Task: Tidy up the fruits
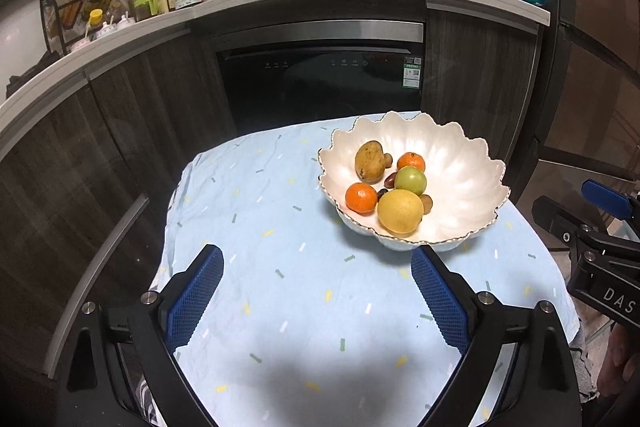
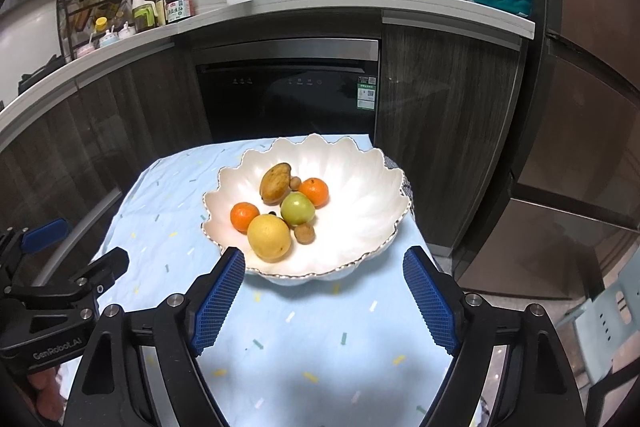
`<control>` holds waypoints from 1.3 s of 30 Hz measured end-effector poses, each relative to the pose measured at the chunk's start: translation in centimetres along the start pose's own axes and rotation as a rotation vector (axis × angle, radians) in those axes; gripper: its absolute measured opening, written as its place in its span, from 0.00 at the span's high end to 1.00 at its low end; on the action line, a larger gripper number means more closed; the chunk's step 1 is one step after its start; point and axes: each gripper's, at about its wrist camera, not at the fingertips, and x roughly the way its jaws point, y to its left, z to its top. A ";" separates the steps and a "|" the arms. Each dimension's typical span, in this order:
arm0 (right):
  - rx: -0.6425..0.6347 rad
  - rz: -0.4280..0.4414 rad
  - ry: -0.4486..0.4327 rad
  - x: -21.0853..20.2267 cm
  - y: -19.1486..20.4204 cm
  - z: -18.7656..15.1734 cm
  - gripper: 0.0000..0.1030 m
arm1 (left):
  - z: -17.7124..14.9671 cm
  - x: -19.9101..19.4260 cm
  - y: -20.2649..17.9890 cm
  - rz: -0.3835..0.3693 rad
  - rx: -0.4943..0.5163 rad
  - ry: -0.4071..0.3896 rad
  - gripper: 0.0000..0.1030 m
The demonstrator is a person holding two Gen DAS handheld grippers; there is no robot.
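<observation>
Both the left gripper (image 1: 316, 259) and right gripper (image 2: 324, 261) hang released, nothing between their jaws, over the table's blue cloth (image 1: 256, 211). Toward the table's far right corner, the scalloped white bowl (image 2: 360, 187) holds the fruits: lemon (image 2: 269, 236), green apple (image 2: 297, 209), two tangerines, mango (image 2: 274, 183).

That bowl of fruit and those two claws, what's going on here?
A person holds a claw in each hand over a small cloth-covered table. The left claw and right claw are both open and empty, short of the white scalloped bowl. All the fruit sits in it: two oranges, a lemon, a green apple, a mango.
</observation>
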 end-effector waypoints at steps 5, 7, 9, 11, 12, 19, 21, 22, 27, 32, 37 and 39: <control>-0.003 0.000 -0.017 -0.7 0.0 -0.6 0.16 | -0.8 -0.8 0.3 0.012 -0.005 0.000 0.05; -0.005 -0.001 -0.024 -0.9 0.1 -0.8 0.15 | -1.2 -1.1 0.3 0.018 -0.005 0.003 0.05; -0.006 0.004 -0.028 -1.1 0.1 -1.0 0.15 | -1.5 -1.2 0.4 0.022 -0.004 0.008 0.05; -0.008 0.007 -0.034 -1.4 0.2 -1.2 0.15 | -1.8 -1.4 0.5 0.026 -0.007 0.014 0.05; -0.011 0.009 -0.036 -1.4 0.2 -1.3 0.15 | -1.8 -1.4 0.5 0.026 -0.011 0.016 0.05; -0.014 0.019 -0.050 -1.8 0.2 -1.9 0.15 | -2.3 -1.9 0.7 0.043 -0.029 0.013 0.05; -0.011 0.022 -0.048 -1.8 0.2 -2.1 0.15 | -2.4 -2.1 0.7 0.045 -0.028 0.012 0.05; -0.009 0.023 -0.048 -1.9 0.1 -2.2 0.15 | -2.4 -2.1 0.7 0.046 -0.027 0.011 0.05; -0.011 0.022 -0.049 -2.0 0.1 -2.4 0.15 | -2.7 -2.5 0.7 0.043 -0.027 0.010 0.05; -0.013 0.020 -0.056 -2.2 0.0 -2.5 0.15 | -2.8 -2.4 0.7 0.036 -0.026 0.013 0.05; -0.014 0.021 -0.056 -2.3 0.0 -2.5 0.15 | -2.8 -2.4 0.8 0.034 -0.024 0.014 0.05; -0.014 0.020 -0.056 -2.4 0.1 -2.5 0.15 | -2.8 -2.4 0.8 0.031 -0.024 0.018 0.05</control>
